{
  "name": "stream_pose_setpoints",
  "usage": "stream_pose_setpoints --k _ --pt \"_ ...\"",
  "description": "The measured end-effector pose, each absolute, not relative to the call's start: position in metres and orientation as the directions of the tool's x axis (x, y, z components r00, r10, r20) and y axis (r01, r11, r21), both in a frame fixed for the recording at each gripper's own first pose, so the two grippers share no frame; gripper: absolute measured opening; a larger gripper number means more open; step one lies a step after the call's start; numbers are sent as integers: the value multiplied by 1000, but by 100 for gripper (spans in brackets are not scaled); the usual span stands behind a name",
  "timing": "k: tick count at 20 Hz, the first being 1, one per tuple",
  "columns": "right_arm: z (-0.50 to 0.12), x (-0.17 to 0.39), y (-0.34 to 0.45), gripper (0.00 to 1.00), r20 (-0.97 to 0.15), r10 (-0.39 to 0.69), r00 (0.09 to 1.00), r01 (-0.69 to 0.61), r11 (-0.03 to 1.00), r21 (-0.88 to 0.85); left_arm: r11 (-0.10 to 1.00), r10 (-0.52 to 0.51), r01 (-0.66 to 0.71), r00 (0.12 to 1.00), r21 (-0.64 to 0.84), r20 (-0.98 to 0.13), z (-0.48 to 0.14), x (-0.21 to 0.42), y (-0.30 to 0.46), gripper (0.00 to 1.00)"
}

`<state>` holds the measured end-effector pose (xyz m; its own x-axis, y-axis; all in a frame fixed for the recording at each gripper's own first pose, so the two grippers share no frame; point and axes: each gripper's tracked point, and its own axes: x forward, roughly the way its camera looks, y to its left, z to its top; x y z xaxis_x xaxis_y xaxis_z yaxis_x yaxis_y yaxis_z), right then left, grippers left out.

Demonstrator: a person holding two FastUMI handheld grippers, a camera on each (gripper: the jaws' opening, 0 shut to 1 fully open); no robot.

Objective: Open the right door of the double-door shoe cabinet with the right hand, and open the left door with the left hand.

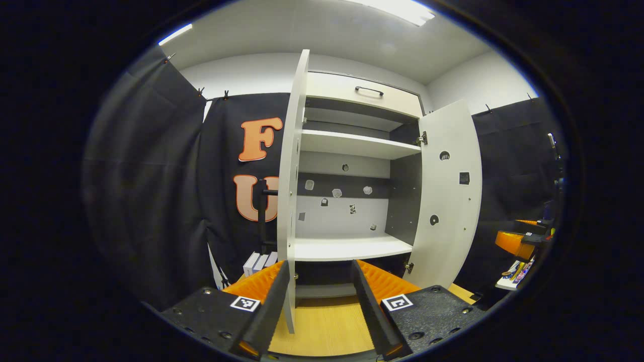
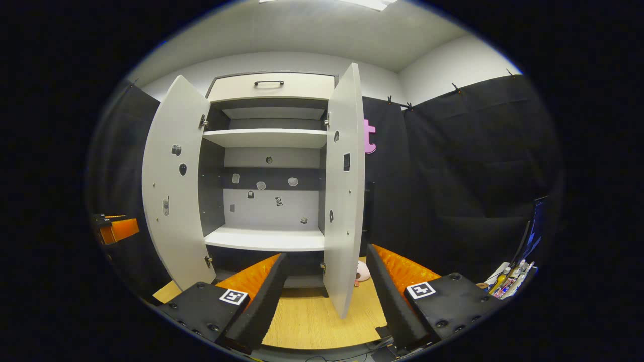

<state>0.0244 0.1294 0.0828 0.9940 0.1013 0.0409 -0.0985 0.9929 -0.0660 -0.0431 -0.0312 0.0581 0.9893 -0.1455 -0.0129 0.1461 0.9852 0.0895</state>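
Observation:
The white double-door shoe cabinet stands with both doors swung out. In the left gripper view the left door faces me edge-on, its lower end between my left gripper's spread fingers, close to the left finger and not pinched. The right door hangs wide at the right. In the right gripper view the right door stands nearly edge-on, its bottom corner between my right gripper's open fingers, untouched. The left door is opened far left.
Inside are white shelves, with a drawer and black handle above. The cabinet stands on a wooden floor. White boxes lie left of the cabinet; a small pink-white object lies behind the right door.

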Motion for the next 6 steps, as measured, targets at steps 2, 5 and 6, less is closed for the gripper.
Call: stream_pose_setpoints --k 2,5,6 --pt "83 24 130 99 44 103 994 -100 993 -66 987 -127 126 992 100 3 61 -44 -34 86" --pt "84 24 130 99 48 102 994 -99 993 -65 990 -108 106 994 88 27 67 -44 -34 90" --pt "84 24 130 99 47 104 993 -101 993 -66 991 -104 101 994 83 28 67 -45 -34 93"
